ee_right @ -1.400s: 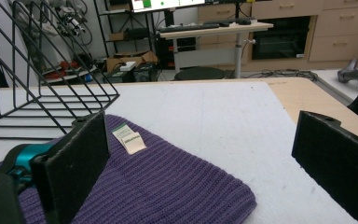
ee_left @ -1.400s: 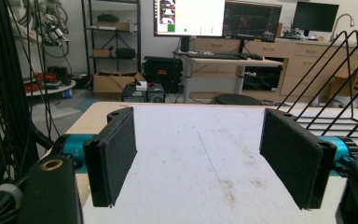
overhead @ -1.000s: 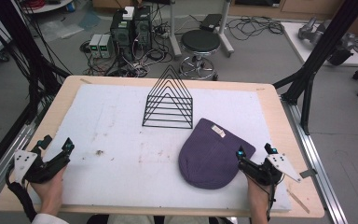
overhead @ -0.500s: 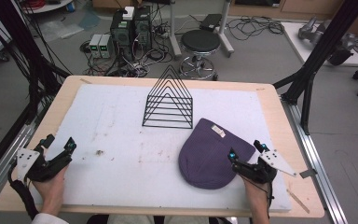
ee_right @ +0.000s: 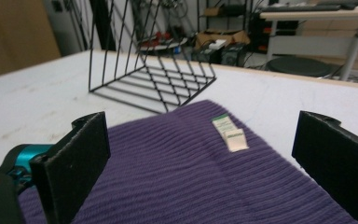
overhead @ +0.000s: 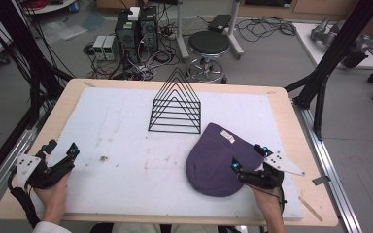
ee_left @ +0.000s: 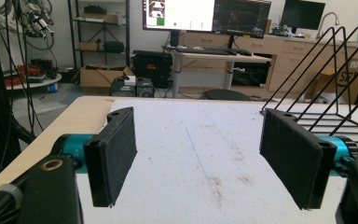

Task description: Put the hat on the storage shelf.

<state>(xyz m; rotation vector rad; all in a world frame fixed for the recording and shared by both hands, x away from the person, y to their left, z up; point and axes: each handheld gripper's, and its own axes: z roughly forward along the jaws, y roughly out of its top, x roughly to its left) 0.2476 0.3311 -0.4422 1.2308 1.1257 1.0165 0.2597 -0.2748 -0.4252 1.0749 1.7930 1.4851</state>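
Purple knit hat (overhead: 216,162) lies flat on the white mat (overhead: 126,141), near the right front of the table (overhead: 281,104), as seen from the high view. The right gripper (overhead: 246,161) sits over the hat's right edge, its jaws wide apart and the hat not clamped. A black wire rack (overhead: 176,104) stands just beyond the hat, toward the far middle of the mat. The left gripper (overhead: 60,151) rests at the near left edge, well apart from the hat, jaws wide with nothing between them.

From the left gripper view, the two black pads (ee_left: 114,151) stand wide apart over bare mat (ee_left: 200,149), with the rack (ee_left: 326,93) at the far right.

From the right gripper view, the jaws are spread wide and the hat (ee_right: 191,177) lies between and below them; a small white label (ee_right: 230,132) lies on its top. The rack (ee_right: 151,60) stands just behind the hat on the mat (ee_right: 37,100).
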